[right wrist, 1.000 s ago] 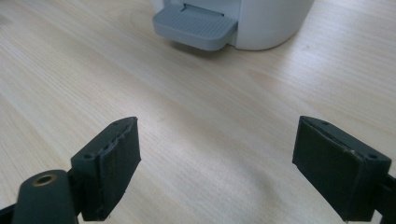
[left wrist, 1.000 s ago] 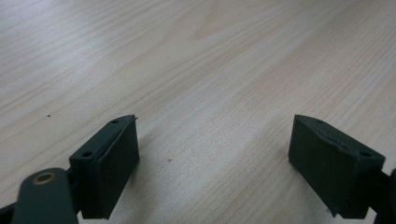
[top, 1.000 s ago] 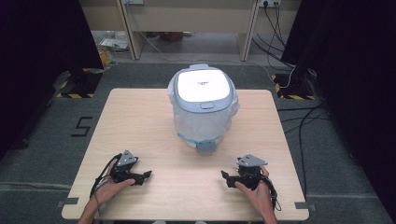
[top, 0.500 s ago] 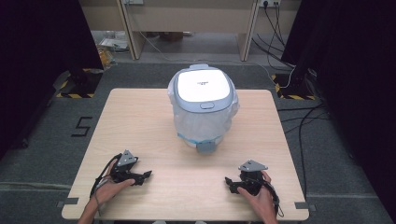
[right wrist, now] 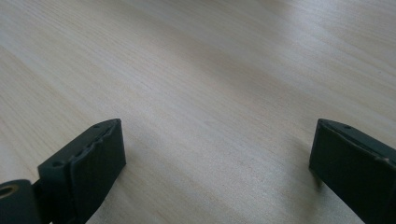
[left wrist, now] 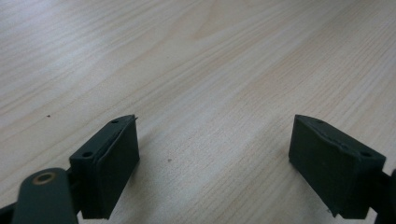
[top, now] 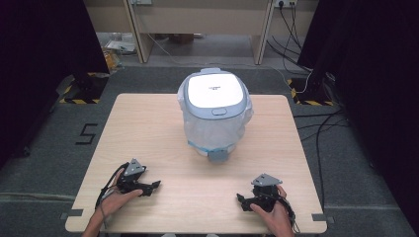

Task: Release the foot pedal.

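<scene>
A white, plastic-wrapped rice cooker (top: 214, 113) stood at the centre of the pale wooden worktop (top: 148, 128). The left gripper (top: 148, 186) lay at lower left, the right gripper (top: 243, 200) at lower right, both well apart from it.

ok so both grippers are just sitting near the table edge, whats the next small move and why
Probably bring the right gripper forward toward the lidded bin. Both it and the left gripper are open and empty over bare table, and the bag-lined bin is the one object there.
</scene>
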A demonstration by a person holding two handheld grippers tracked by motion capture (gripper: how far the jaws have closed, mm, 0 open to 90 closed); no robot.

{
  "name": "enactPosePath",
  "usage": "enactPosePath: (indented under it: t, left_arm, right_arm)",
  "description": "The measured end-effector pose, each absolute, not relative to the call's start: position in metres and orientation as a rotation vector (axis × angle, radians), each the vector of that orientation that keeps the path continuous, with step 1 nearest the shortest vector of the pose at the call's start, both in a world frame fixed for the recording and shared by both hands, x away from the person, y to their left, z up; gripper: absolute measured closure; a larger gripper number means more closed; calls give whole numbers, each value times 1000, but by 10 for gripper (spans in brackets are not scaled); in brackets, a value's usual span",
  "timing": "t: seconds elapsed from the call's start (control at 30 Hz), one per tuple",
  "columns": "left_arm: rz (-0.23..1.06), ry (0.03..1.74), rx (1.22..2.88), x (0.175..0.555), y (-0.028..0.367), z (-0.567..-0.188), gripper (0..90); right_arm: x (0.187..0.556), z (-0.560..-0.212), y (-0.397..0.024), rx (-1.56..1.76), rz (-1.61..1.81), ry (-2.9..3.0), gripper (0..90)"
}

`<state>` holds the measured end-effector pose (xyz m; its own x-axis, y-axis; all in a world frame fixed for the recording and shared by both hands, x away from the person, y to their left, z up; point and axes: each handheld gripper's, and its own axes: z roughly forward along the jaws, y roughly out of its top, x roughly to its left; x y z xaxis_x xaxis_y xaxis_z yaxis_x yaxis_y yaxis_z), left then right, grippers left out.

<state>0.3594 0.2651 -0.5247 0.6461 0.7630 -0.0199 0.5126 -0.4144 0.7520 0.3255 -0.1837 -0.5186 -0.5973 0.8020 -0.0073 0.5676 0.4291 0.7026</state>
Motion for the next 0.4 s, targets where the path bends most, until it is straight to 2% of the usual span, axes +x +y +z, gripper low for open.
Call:
enactPosePath:
  t: [0.4]
  left_arm:
    - [423, 989, 2107, 359, 265, -525, 151]
  right_arm:
    - [326, -519, -183, 1170, 948, 2361, 5]
